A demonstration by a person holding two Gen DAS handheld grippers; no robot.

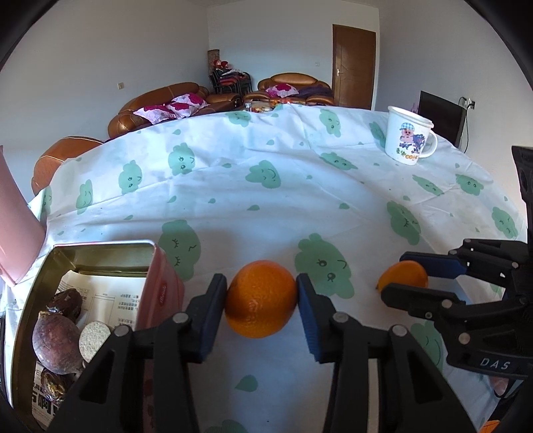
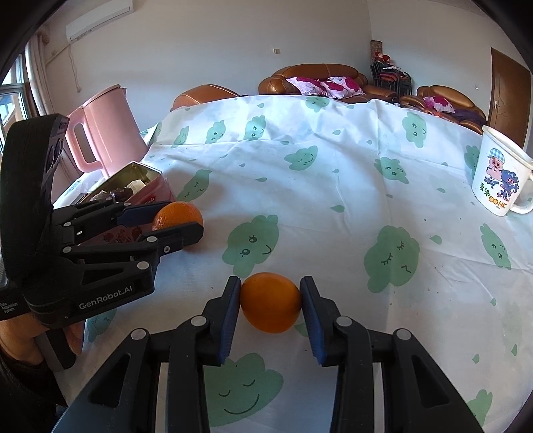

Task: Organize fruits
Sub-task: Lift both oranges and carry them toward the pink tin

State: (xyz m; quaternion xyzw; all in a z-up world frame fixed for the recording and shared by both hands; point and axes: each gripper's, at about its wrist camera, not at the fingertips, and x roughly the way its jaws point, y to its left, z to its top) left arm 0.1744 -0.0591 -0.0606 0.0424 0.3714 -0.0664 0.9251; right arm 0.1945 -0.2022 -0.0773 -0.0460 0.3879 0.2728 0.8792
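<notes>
Each claw is closed on an orange, and the open tin (image 1: 100,263) lies just left of the left claw (image 1: 261,299), well apart from the right claw (image 2: 270,303).

I am working in a home living room: brown leather sofas (image 2: 319,78) with floral cushions (image 1: 173,108) line the far wall beside a wooden door (image 1: 353,66), an air conditioner (image 2: 100,20) hangs above, and a cartoon-print tablecloth (image 2: 333,173) covers my table.
</notes>
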